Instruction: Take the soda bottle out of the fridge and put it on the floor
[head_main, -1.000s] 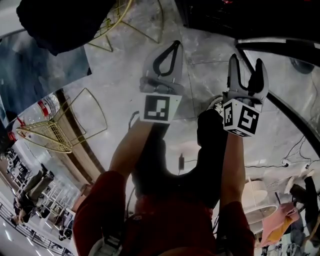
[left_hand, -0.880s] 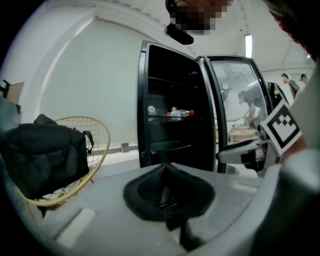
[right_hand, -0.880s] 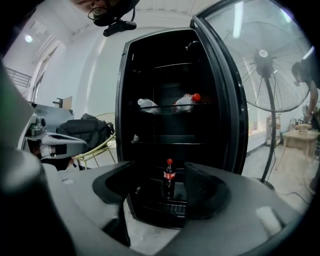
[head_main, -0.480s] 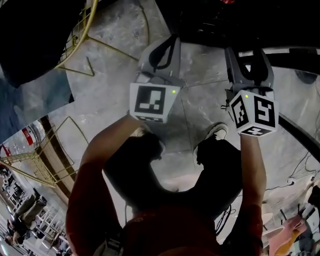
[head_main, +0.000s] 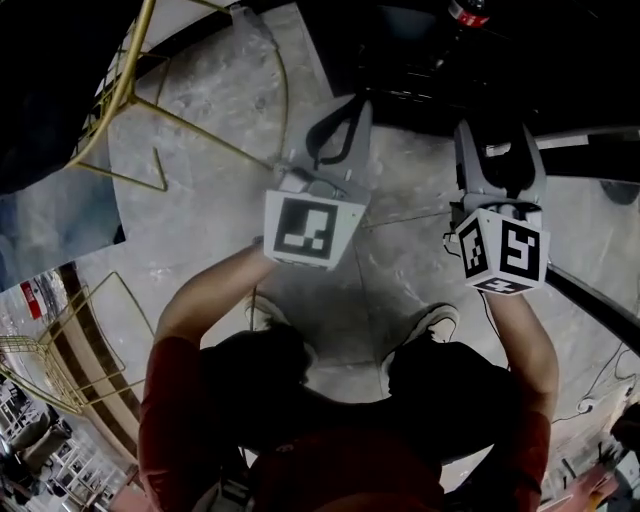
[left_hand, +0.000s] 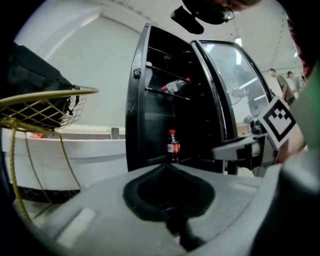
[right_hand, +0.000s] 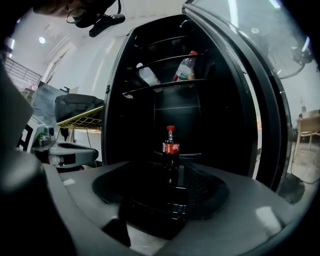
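Forward, both arms (head_main: 205, 300) outstretched; left gripper (head_main: 352, 103) jaws together; right gripper (head_main: 497, 138) jaws apart, facing soda bottle (right_hand: 170, 150).

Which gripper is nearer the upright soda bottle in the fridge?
Right. The right gripper faces the soda bottle straight on, short of it; the left gripper sits off to its left, farther away.

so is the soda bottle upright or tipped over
Upright: the bottle stands inside the open fridge, red cap on top.
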